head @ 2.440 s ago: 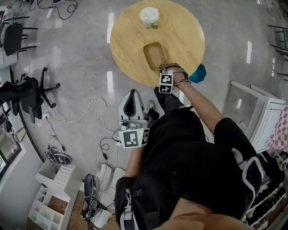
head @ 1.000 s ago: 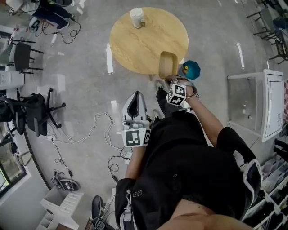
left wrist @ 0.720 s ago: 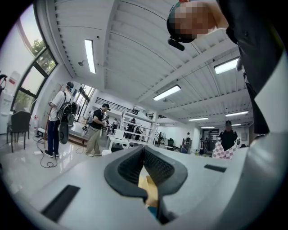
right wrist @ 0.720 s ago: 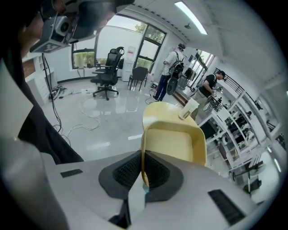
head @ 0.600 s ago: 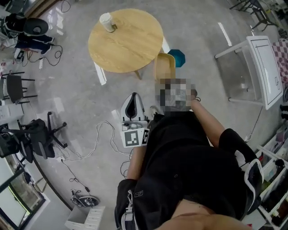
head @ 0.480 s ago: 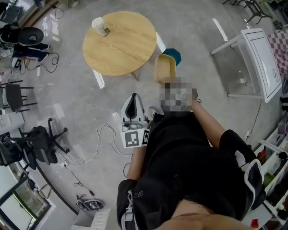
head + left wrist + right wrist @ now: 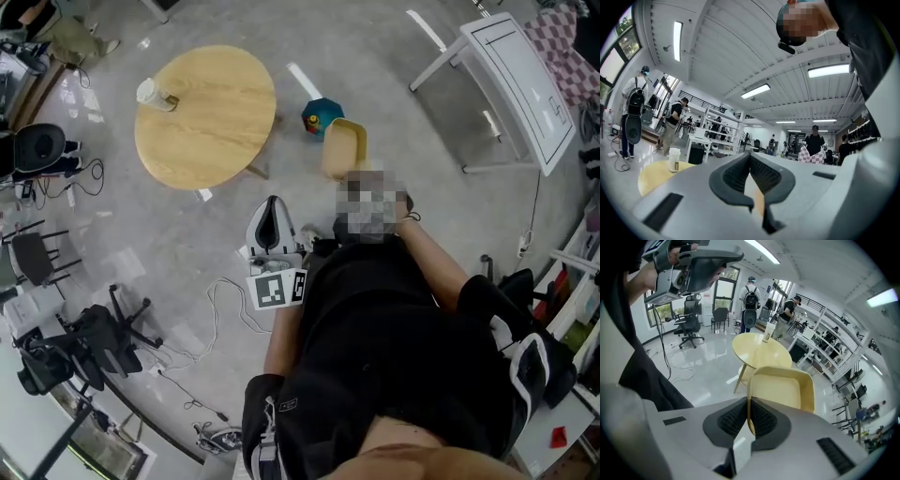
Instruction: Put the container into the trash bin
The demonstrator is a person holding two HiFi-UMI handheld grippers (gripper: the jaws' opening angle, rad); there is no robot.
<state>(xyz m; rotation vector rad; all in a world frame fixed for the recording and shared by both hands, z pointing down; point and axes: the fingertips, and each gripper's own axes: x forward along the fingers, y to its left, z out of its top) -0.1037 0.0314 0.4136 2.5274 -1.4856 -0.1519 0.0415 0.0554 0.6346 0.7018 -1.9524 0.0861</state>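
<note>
Right claw (image 7: 749, 405) grips the container (image 7: 783, 389), its long axis pointing outward, hollow up; left claw (image 7: 750, 161) closed, empty.

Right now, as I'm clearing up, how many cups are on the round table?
1: a cup at the table's left edge in the head view; none hidden.

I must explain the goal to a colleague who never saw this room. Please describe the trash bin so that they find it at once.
In the head view, start at the round wooden table. Just right of it, on the floor, stands the trash bin. It is the only teal thing there; the container beside it, gripped in the right claw, is pale tan.
</note>
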